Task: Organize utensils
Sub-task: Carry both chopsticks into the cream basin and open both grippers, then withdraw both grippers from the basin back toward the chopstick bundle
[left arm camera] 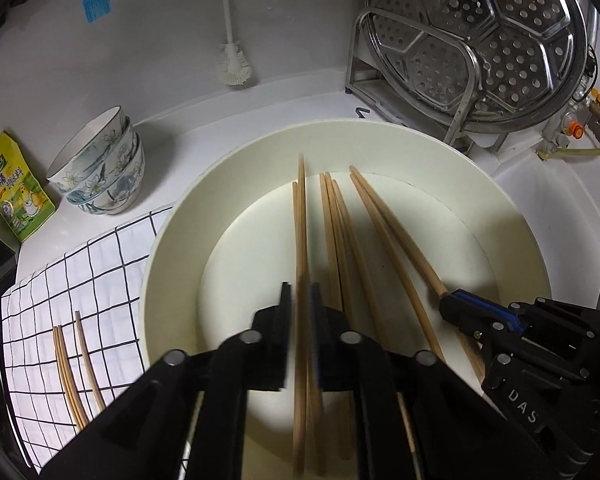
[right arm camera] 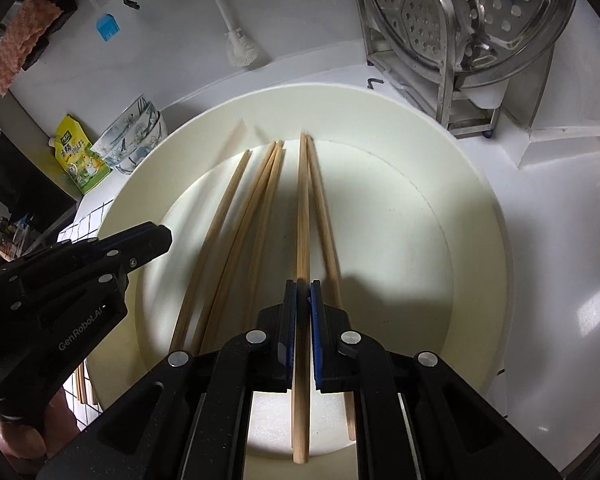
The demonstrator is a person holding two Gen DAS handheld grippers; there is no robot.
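The left gripper (left arm camera: 301, 308) has its jaws drawn close on a single wooden chopstick (left arm camera: 301, 240), which runs nearly straight up the middle of the left wrist frame, its far tip aimed at the upper rim of the cream basin (left arm camera: 172, 240). The right gripper (right arm camera: 303, 304) is likewise nearly closed, pinching another chopstick (right arm camera: 302, 216) that runs bottom to top through the centre of the right wrist frame, far tip toward the top of the basin (right arm camera: 496, 280).

Both held sticks sit over the basin's floor. A second stick (right arm camera: 324, 216) lies just beside the right-held one. A loose bundle of chopsticks (left arm camera: 336, 240) lies right of centre in the left wrist view, long axes running from the lower frame edge toward the top; in the right wrist view the same bundle (right arm camera: 252, 216) leans toward the upper right. In the left wrist view the right gripper (left arm camera: 480, 316) enters from the lower right, closed on a stick that slants up to the left.

On the checked cloth (left arm camera: 100, 264) at lower left, outside the basin, a few chopsticks (left arm camera: 72, 376) lie roughly parallel, pointing up the frame.

Writing: "DAS" on the right gripper body in the left wrist view, and "GenRobot.AI" on the left gripper (right arm camera: 140, 244) body at the left of the right wrist view. A yellow-green packet (left arm camera: 16, 196) at far left carries Chinese print too small to read. Beside it stand stacked floral bowls (left arm camera: 104, 168). A perforated steamer plate (left arm camera: 492, 36) leans in a metal rack (left arm camera: 456, 92) at upper right; a white brush (left arm camera: 232, 64) hangs at top centre, near a blue patch (left arm camera: 97, 2) on the wall.
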